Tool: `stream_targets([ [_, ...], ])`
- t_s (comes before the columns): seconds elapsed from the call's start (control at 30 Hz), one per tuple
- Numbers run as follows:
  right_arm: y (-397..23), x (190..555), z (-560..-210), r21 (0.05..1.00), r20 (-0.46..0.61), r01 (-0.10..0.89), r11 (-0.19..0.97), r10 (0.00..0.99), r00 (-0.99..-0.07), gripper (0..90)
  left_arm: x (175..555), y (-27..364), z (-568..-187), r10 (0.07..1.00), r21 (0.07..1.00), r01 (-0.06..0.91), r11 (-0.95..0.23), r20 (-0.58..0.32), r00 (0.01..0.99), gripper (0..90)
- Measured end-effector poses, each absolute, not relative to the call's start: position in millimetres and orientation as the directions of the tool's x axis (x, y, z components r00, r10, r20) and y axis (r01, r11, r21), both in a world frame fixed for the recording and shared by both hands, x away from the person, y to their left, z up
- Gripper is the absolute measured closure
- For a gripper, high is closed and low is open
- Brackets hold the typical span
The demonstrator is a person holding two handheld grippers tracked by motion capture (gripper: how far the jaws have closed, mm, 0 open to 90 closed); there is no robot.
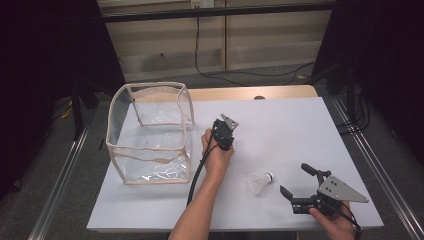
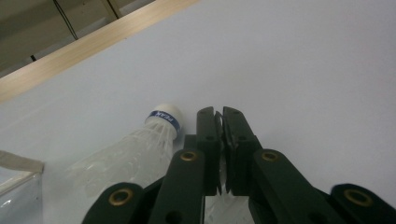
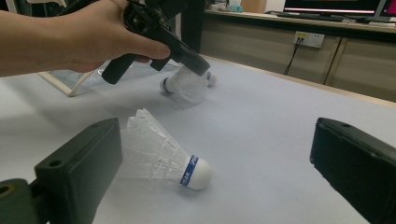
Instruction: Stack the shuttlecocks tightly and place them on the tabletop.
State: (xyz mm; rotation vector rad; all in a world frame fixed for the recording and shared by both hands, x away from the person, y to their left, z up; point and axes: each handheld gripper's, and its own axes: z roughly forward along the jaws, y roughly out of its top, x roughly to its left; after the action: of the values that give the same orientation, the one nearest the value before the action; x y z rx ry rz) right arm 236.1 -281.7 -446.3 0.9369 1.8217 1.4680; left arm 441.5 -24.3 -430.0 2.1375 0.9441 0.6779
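White sheeting covers the table [image 1: 300,130], with a strip of bare wood left exposed along the far edge. The left gripper [image 1: 223,131] is seen near the table's middle, just right of a clear plastic bag [image 1: 150,132] with cream-coloured trim that stands open-topped. In the left gripper view its jaws are nearly closed, and thin white feather edges of a shuttlecock [image 2: 224,128] are pinched between the pads; a second shuttlecock [image 2: 140,149] lies just beside the jaws, its white cork tip ringed by a blue band. The right gripper [image 1: 299,181] is held near the front right corner with its jaws spread wide and nothing gripped. A third shuttlecock [image 1: 259,182] lies on its side just left of those jaws, untouched, its cork towards the right. Open sheeting is left on the far right half of the table. The feathered skirts are ribbed and flared.
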Motion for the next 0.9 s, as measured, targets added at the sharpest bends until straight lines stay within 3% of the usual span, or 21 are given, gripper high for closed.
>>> stream_targets([
  [0.9,-281.2,235.7,-446.0,0.98,-0.031,0.146,0.137,0.824,-0.566,1.8,442.4,-21.8,-427.0,0.796,0.789,0.452,-0.416,0.076,0.601,70.6],
])
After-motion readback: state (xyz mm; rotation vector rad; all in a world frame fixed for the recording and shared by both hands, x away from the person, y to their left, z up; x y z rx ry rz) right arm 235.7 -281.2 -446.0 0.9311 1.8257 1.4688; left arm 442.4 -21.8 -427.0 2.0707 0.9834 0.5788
